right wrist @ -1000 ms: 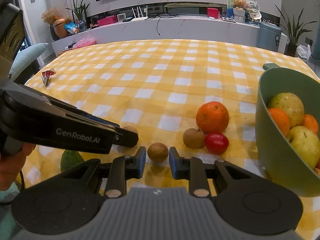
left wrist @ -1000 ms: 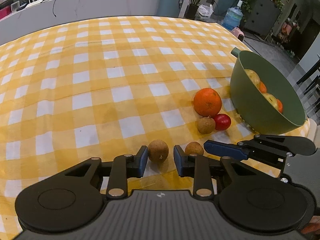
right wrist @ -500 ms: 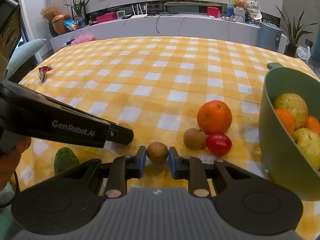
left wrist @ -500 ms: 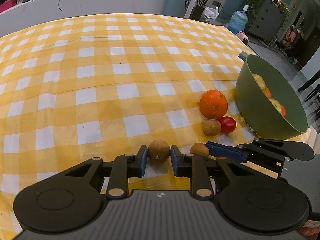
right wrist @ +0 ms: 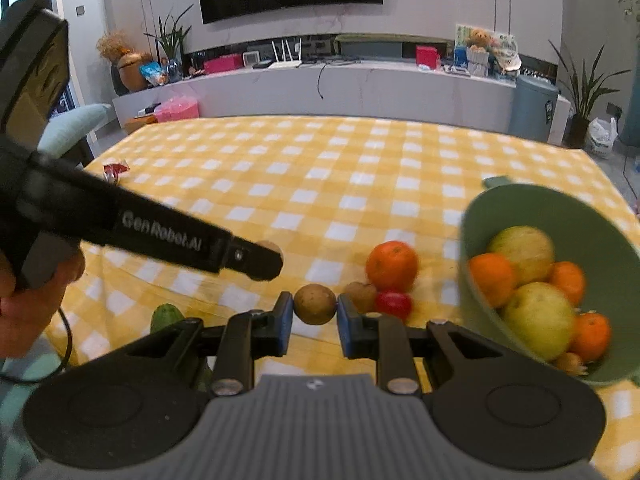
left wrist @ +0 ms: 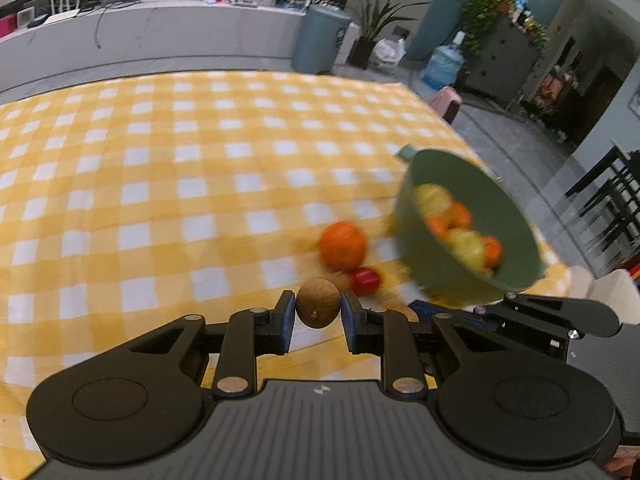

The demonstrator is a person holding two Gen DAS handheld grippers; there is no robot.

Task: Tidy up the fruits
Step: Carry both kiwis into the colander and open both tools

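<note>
The left gripper [left wrist: 318, 316] has its jaws clamped on a small round brown fruit [left wrist: 318, 307], whose little stem nub faces the camera. The fruit sits lifted clear of the yellow-and-white checked cloth covering the desk [left wrist: 160, 184]. The right gripper [right wrist: 315, 312] likewise holds a second brown fruit [right wrist: 315, 304] between its blue-padded jaws, above the near edge of the desk.

In the right wrist view, the left gripper reaches in from the left as a long black bar with the white lettering "GenRobot.AI" on its side; a hand [right wrist: 28, 296] grips its handle at the left edge. No other writing can be read; labels on the far shelf are too small to make out.

Still on the cloth, just beyond the right gripper, lie an orange [right wrist: 392, 266], a small red fruit [right wrist: 394, 304] touching it on the near side, and another brown fruit [right wrist: 360, 294] beside the red one. A green fruit [right wrist: 166, 316] shows at the near left, partly hidden by the gripper body. A small red wrapper [right wrist: 116, 169] lies far left on the cloth.

To the right stands a green bowl [right wrist: 600, 216], already holding yellow-green apples [right wrist: 538, 320] and several oranges [right wrist: 492, 278].
</note>
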